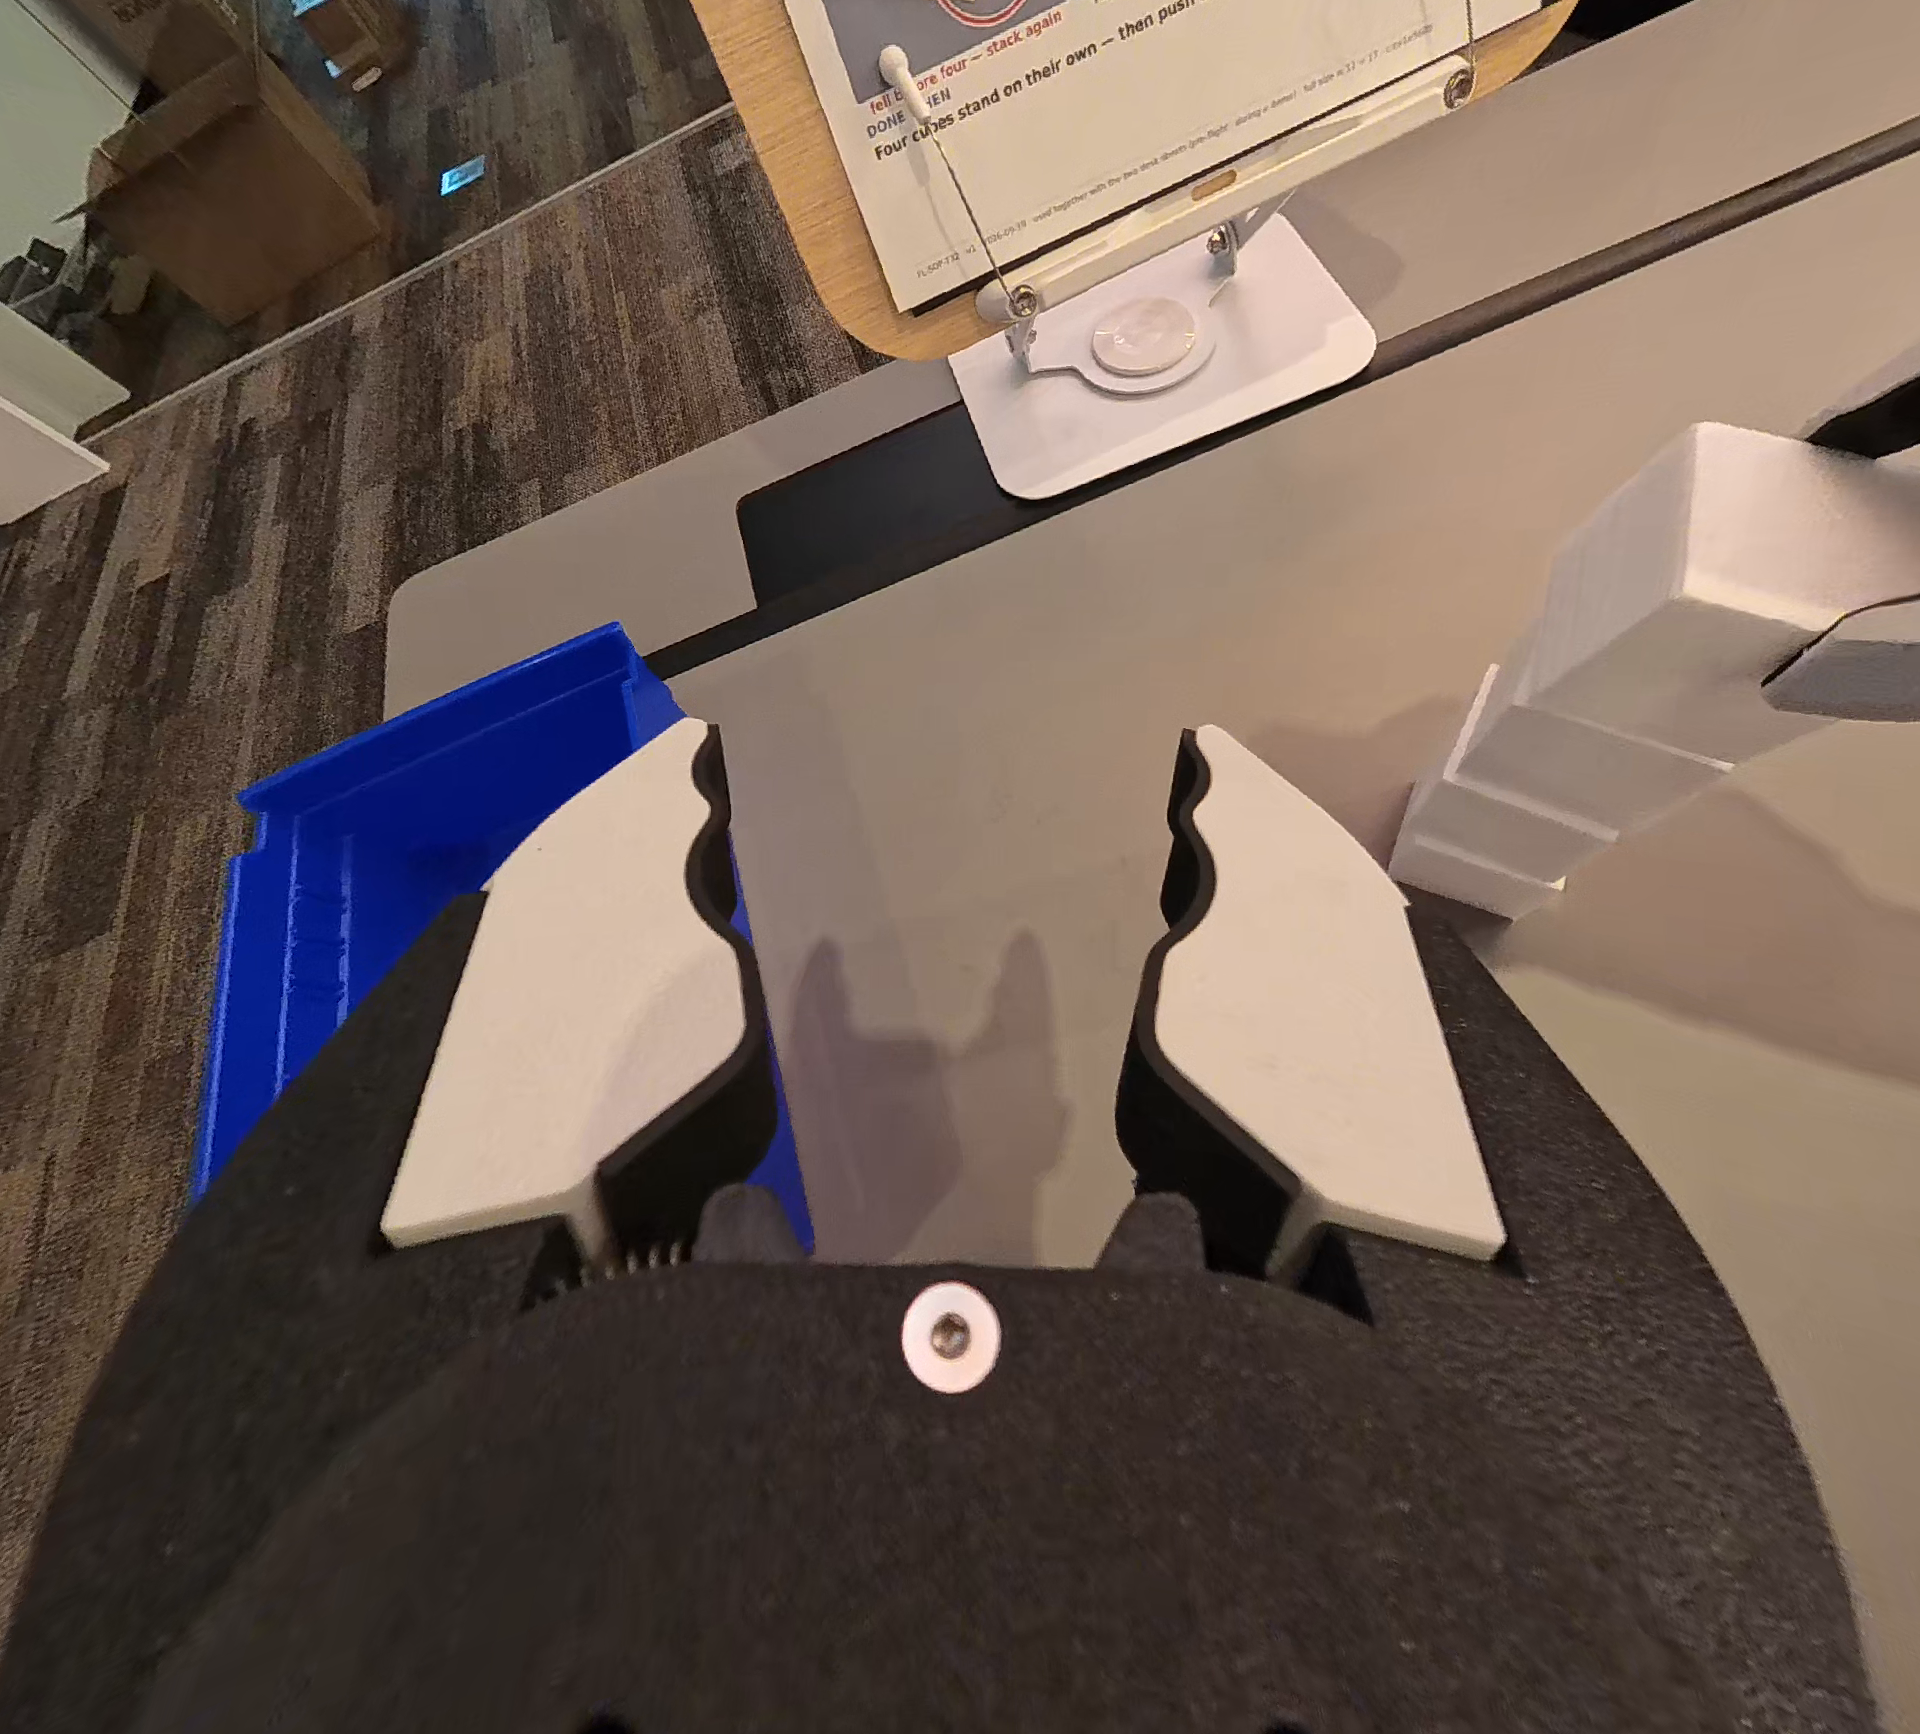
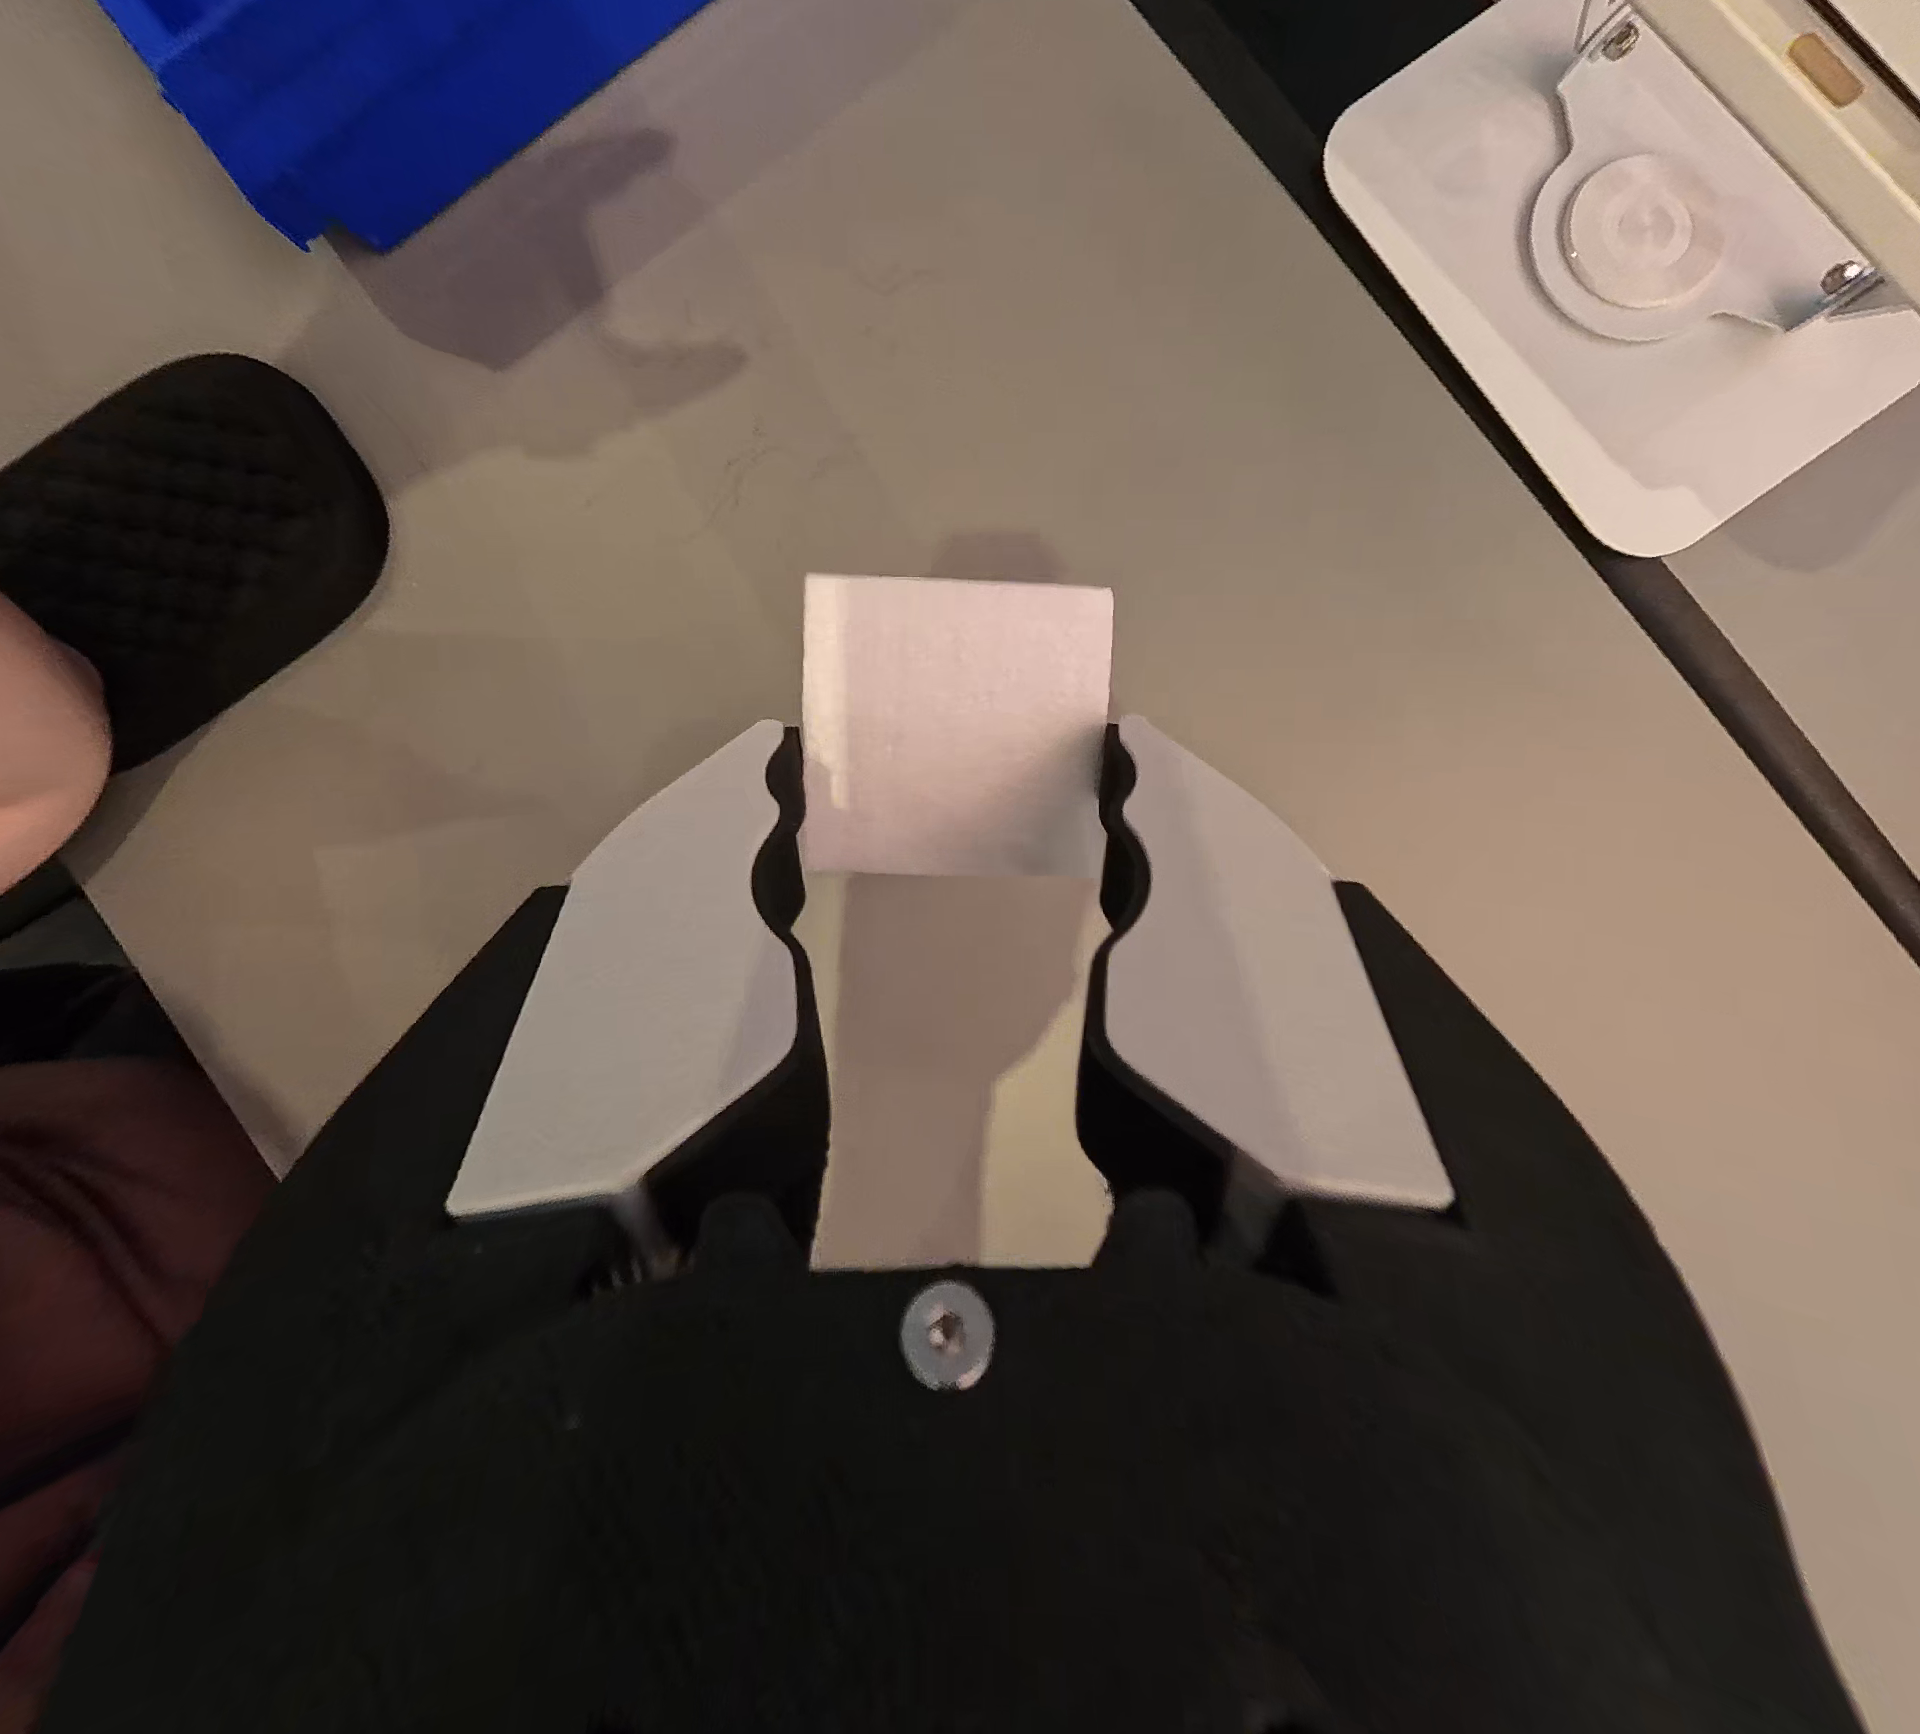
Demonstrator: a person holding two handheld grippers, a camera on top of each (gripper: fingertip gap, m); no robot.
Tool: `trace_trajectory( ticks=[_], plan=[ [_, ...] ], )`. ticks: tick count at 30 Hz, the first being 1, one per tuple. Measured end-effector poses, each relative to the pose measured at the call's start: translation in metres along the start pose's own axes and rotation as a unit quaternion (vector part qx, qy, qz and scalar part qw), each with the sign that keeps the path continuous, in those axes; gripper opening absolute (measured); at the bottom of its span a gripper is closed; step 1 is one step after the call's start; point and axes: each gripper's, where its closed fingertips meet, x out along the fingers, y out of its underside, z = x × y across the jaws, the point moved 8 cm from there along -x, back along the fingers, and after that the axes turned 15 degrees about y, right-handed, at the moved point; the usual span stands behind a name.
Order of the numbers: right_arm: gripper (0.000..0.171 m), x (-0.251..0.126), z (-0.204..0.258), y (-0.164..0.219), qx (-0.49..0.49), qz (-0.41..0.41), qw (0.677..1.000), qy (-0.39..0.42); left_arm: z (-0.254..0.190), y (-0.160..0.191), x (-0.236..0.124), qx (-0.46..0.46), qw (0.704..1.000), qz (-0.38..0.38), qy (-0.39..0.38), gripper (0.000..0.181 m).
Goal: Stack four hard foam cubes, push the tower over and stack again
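A stack of white foam cubes [image 1: 1512,811] stands on the grey table [image 1: 1039,645] at the right, its layers slightly offset. My right gripper [image 2: 954,739] is shut on the top white cube [image 2: 956,708], gripping its left and right sides. The same cube shows in the left wrist view [image 1: 1683,562], at the top of the stack, with a right finger [image 1: 1849,676] on it. I cannot tell whether it rests on the cube below. From above, the lower cubes are hidden under it. My left gripper [image 1: 951,739] is open and empty, left of the stack.
A blue bin [image 1: 436,832] sits at the table's left edge and also shows in the right wrist view [image 2: 436,22]. A document stand with a white base [image 1: 1164,375] is at the back. A hand [image 2: 42,749] and a black textured part [image 2: 177,541] are left of the stack.
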Motion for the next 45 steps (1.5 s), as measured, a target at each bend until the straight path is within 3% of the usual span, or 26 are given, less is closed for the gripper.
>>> trace_trajectory(
  ticks=[5,9,15,19,22,23,25,29,34,36,37,40,45],
  plan=[
    [0.057,0.002,0.005,-0.004,-0.019,0.017,1.0,0.016,-0.001,0.0,-0.003,0.001,1.0,-0.005,0.003,0.082],
    [0.074,-0.011,0.0,-0.005,-0.018,-0.011,0.999,0.024,-0.001,0.0,-0.005,0.0,1.0,-0.008,0.003,0.083],
    [0.074,-0.075,-0.023,0.008,-0.026,-0.221,0.975,0.003,-0.005,-0.005,-0.007,0.007,0.999,-0.039,0.029,0.082],
    [0.073,-0.095,-0.067,0.04,-0.02,-0.337,0.937,0.085,-0.01,-0.009,-0.006,0.014,0.993,-0.066,0.097,0.076],
    [0.066,-0.08,-0.107,0.067,0.03,-0.299,0.947,0.113,-0.01,-0.006,0.005,0.019,0.99,-0.049,0.13,0.064],
    [0.059,-0.074,-0.119,0.074,0.045,-0.268,0.955,0.116,-0.007,-0.004,0.011,0.015,0.991,-0.04,0.124,0.063],
    [0.027,-0.065,-0.139,0.088,0.069,-0.232,0.963,0.121,-0.002,-0.001,0.025,0.009,0.994,-0.018,0.105,0.063],
    [0.009,-0.054,-0.167,0.108,0.102,-0.185,0.966,0.152,0.003,0.005,0.046,-0.006,0.995,0.007,0.099,0.059],
    [0.001,-0.045,-0.187,0.125,0.113,-0.127,0.965,0.198,0.007,0.018,0.066,-0.018,0.994,0.071,0.082,0.048],
    [0.001,-0.041,-0.192,0.131,0.115,-0.104,0.965,0.21,0.003,0.029,0.079,-0.027,0.988,0.123,0.086,0.025],
    [0.001,-0.039,-0.194,0.134,0.114,-0.091,0.966,0.214,-0.003,0.036,0.087,-0.03,0.98,0.166,0.103,0.001],
    [0.001,-0.034,-0.202,0.144,0.114,-0.053,0.966,0.224,-0.018,0.059,0.116,-0.018,0.953,0.277,0.119,0.0],
    [0.001,-0.035,-0.222,0.169,0.148,-0.013,0.961,0.233,-0.028,0.094,0.155,-0.01,0.91,0.398,0.118,0.0]
  ],
)
